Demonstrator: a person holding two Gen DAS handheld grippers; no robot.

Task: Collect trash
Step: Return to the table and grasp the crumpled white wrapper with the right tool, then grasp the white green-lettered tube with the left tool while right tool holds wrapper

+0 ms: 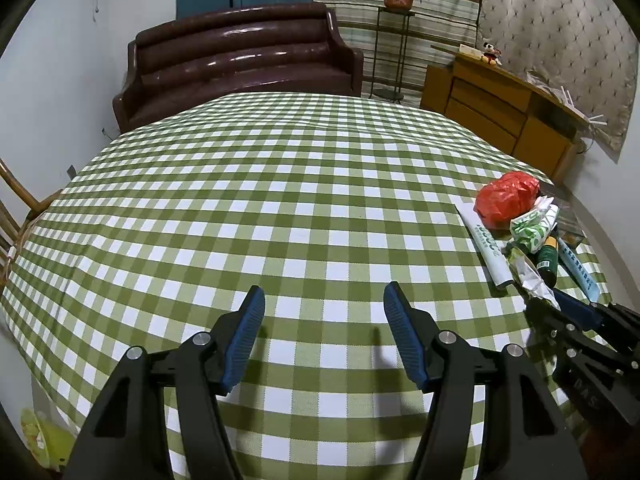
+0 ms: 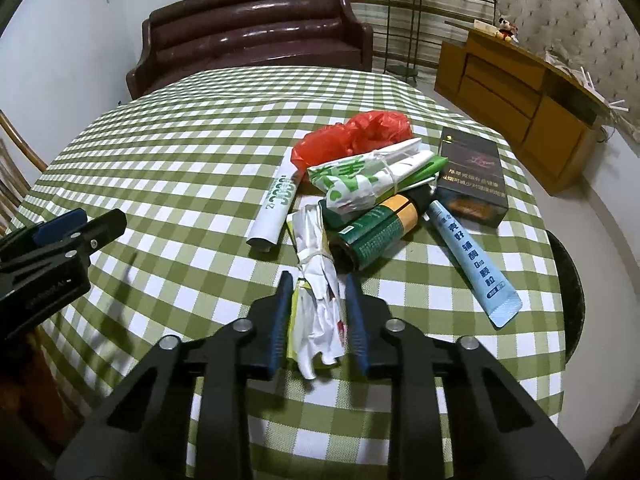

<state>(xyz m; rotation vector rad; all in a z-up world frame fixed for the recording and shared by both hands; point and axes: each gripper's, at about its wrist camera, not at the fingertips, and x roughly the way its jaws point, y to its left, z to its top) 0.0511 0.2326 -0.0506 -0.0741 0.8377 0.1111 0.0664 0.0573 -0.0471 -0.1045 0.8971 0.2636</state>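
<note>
A pile of trash lies on the green checked tablecloth (image 2: 180,152). It holds a red plastic bag (image 2: 352,136), a white tube (image 2: 276,208), a green-printed wrapper (image 2: 360,180), a green and yellow bottle (image 2: 376,228), a blue sachet (image 2: 472,264) and a dark box (image 2: 472,180). My right gripper (image 2: 318,284) is closed on a crumpled white paper bundle (image 2: 320,304), also seen in the left wrist view (image 1: 532,276). My left gripper (image 1: 324,300) is open and empty over bare cloth, left of the pile (image 1: 516,216).
A brown leather sofa (image 1: 240,56) stands behind the table. A wooden cabinet (image 1: 500,108) is at the back right, a plant stand (image 1: 394,40) beside it. A wooden chair (image 1: 16,208) is at the left edge. A dark round object (image 2: 572,288) sits past the table's right edge.
</note>
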